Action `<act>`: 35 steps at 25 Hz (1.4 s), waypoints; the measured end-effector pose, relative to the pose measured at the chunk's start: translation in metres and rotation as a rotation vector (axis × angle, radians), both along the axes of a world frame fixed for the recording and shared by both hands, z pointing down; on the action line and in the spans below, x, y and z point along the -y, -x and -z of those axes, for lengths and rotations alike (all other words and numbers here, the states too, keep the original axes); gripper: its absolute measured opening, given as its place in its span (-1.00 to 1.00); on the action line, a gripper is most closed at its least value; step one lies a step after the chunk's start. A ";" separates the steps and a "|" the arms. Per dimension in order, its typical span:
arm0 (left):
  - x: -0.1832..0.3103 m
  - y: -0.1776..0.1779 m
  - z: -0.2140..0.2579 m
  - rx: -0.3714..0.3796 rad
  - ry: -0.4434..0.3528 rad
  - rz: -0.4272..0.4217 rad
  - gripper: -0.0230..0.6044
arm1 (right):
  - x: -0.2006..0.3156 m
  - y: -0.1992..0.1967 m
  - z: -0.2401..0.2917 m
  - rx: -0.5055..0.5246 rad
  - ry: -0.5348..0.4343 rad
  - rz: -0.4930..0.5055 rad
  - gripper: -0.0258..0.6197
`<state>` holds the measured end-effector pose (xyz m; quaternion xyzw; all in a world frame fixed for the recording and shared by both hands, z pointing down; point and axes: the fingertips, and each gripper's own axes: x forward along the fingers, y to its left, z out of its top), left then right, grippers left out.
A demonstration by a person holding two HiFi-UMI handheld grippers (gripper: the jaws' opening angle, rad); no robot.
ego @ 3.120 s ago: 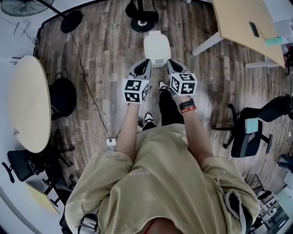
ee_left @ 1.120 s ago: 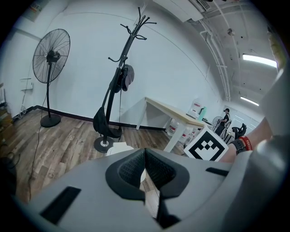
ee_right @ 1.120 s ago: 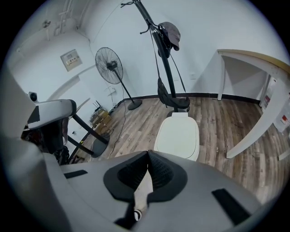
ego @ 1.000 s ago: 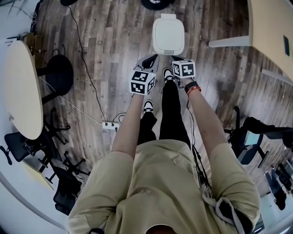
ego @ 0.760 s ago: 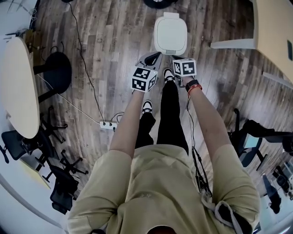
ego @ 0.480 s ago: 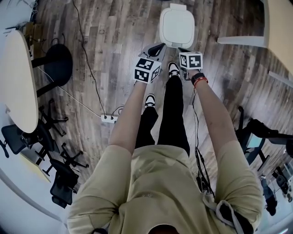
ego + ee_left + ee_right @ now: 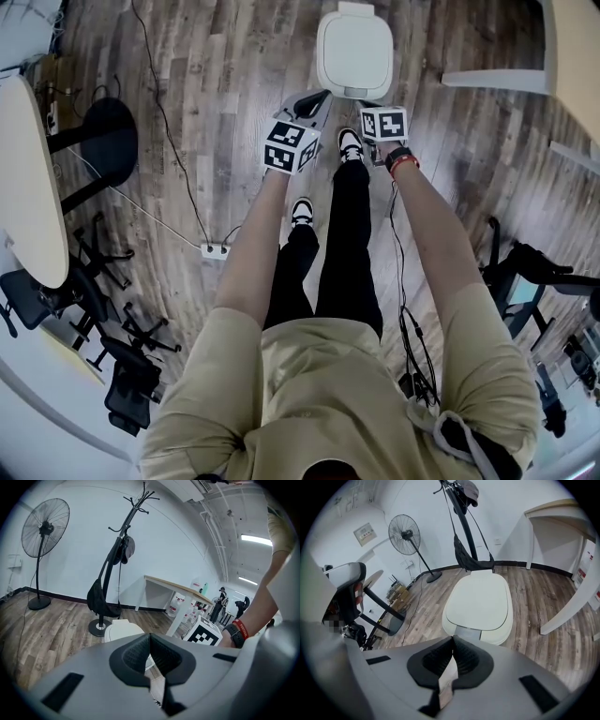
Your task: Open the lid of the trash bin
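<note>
Trash bin [image 7: 353, 52]: white, standing on the wood floor [image 7: 225, 84] just ahead of both tongs. Lid [image 7: 478, 603]: flat down, closed. Left tongs [image 7: 149, 635]: jaws together, holding nothing, near the bin's front corner. Right tongs [image 7: 453, 638]: jaws together, empty, pointed at the lid's near edge, no contact apparent. Status: approach only; lifting the lid is yet to be done.

No legible text or labels

Trash bin [image 7: 353, 52] just beyond front shoe [image 7: 349, 142]
</note>
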<state>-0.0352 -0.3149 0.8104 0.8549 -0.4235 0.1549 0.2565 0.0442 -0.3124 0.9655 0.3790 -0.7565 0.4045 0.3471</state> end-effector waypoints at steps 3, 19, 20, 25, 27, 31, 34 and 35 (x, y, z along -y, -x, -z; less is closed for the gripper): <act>0.000 -0.006 -0.013 -0.006 0.003 -0.011 -0.85 | 0.005 -0.004 -0.014 -0.008 -0.003 0.001 -0.92; 0.010 -0.015 -0.061 0.009 0.003 -0.037 -0.85 | 0.026 -0.006 -0.069 -0.018 0.002 0.009 -0.92; 0.011 -0.014 -0.062 0.010 0.002 -0.033 -0.85 | 0.025 -0.004 -0.071 -0.013 0.004 0.012 -0.91; 0.016 -0.013 -0.070 0.000 0.011 0.001 -0.85 | 0.025 -0.005 -0.075 -0.015 -0.006 0.040 -0.90; 0.015 -0.014 -0.072 -0.002 0.017 0.001 -0.85 | 0.024 -0.006 -0.075 -0.016 -0.004 0.042 -0.89; 0.009 -0.018 -0.079 0.028 0.027 -0.032 -0.85 | 0.024 -0.004 -0.077 -0.035 0.000 0.069 -0.88; 0.004 -0.020 -0.083 0.031 0.040 -0.029 -0.85 | 0.022 -0.007 -0.079 -0.025 0.011 0.063 -0.88; 0.003 -0.020 -0.084 0.031 0.044 -0.029 -0.85 | 0.022 -0.008 -0.080 -0.022 0.014 0.059 -0.88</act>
